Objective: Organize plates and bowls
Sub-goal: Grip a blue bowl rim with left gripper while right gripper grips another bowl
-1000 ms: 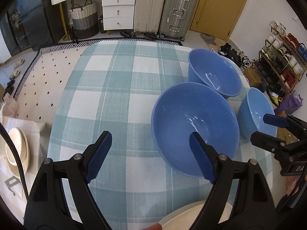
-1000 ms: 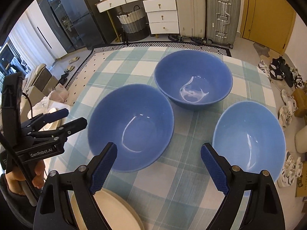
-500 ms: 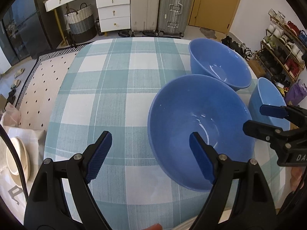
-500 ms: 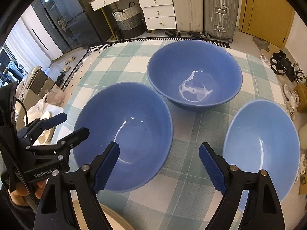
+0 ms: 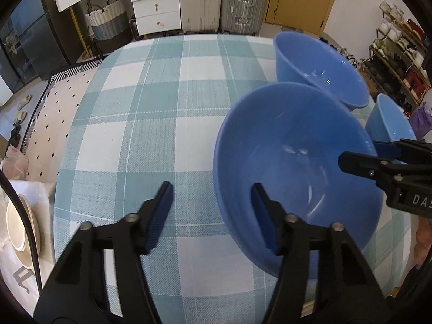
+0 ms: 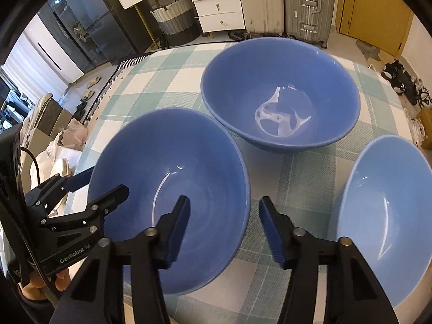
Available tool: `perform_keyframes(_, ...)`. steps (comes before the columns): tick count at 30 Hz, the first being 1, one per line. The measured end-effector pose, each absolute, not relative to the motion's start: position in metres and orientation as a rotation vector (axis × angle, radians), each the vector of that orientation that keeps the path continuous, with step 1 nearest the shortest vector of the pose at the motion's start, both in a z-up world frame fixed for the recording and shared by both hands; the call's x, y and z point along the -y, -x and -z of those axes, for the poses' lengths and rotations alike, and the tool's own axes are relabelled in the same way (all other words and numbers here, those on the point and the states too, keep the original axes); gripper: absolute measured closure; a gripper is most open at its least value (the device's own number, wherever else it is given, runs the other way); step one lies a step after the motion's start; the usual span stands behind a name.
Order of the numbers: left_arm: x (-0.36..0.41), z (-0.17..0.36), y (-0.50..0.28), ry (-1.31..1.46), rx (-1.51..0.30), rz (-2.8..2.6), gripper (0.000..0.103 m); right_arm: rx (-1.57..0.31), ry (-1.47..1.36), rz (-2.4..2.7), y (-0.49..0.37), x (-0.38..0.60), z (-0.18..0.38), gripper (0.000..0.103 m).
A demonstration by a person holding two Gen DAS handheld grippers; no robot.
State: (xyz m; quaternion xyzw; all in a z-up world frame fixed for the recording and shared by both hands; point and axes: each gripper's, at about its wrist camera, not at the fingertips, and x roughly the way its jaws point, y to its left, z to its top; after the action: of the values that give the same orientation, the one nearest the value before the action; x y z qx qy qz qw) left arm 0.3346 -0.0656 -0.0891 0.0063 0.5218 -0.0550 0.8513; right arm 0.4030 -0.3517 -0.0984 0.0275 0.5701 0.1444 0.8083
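Observation:
Three blue bowls stand on the checked tablecloth (image 5: 151,135). The near bowl (image 5: 297,162) (image 6: 167,189) sits between both grippers. My left gripper (image 5: 212,210) straddles its left rim, one finger inside and one outside, jaws closing, pads not touching the rim. At the opposite rim my right gripper (image 6: 225,224) stands the same way, also closing, with a gap on both sides. Each gripper shows in the other's view: the right gripper (image 5: 356,152), the left gripper (image 6: 106,182). Behind stands a second deep-blue bowl (image 6: 280,100) (image 5: 318,73); a paler blue bowl (image 6: 383,216) (image 5: 388,124) is on the right.
Cream plates (image 5: 19,226) are stacked on a lower surface left of the table. The left half of the cloth is bare. Beyond the far edge stand suitcases (image 6: 307,5) and white drawers (image 5: 156,5). A shoe rack (image 5: 399,51) is at the right.
Both grippers have come down toward the near bowl, which now looks larger. Both pairs of jaws have narrowed, and the bowl's rim now lies between each pair.

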Motion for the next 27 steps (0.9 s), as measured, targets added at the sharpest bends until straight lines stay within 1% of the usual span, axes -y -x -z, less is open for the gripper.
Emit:
perform_keyframes(1,0.065,0.091,-0.336,-0.011,-1.106,0.118,0.063,-1.225,-0.063,-0.311,-0.404,0.352,0.1,0.059)
perform_keyframes(2,0.065,0.093,-0.337,-0.002,-1.114,0.124,0.066,-1.232,-0.07,-0.312,-0.405,0.351,0.102,0.066)
perform_keyframes(3,0.065,0.095,-0.339,0.004,-1.122,0.126,0.071,-1.237,-0.075,-0.313,-0.405,0.351,0.104,0.074)
perform_keyframes(4,0.065,0.097,-0.34,0.007,-1.129,0.13,0.079,-1.24,-0.077,-0.314,-0.405,0.351,0.106,0.079)
perform_keyframes(5,0.067,0.099,-0.341,0.005,-1.139,0.136,0.083,-1.245,-0.081,-0.317,-0.405,0.35,0.108,0.088)
perform_keyframes(6,0.069,0.101,-0.341,0.004,-1.143,0.146,0.091,-1.25,-0.084,-0.315,-0.405,0.35,0.11,0.092)
perform_keyframes(12,0.074,0.099,-0.336,0.019,-1.133,0.164,0.096,-1.225,-0.112,-0.305,-0.4,0.353,0.109,0.095)
perform_keyframes(27,0.075,0.037,-0.329,0.037,-1.036,0.133,0.096,-1.127,-0.087,-0.301,-0.387,0.356,0.045,0.095)
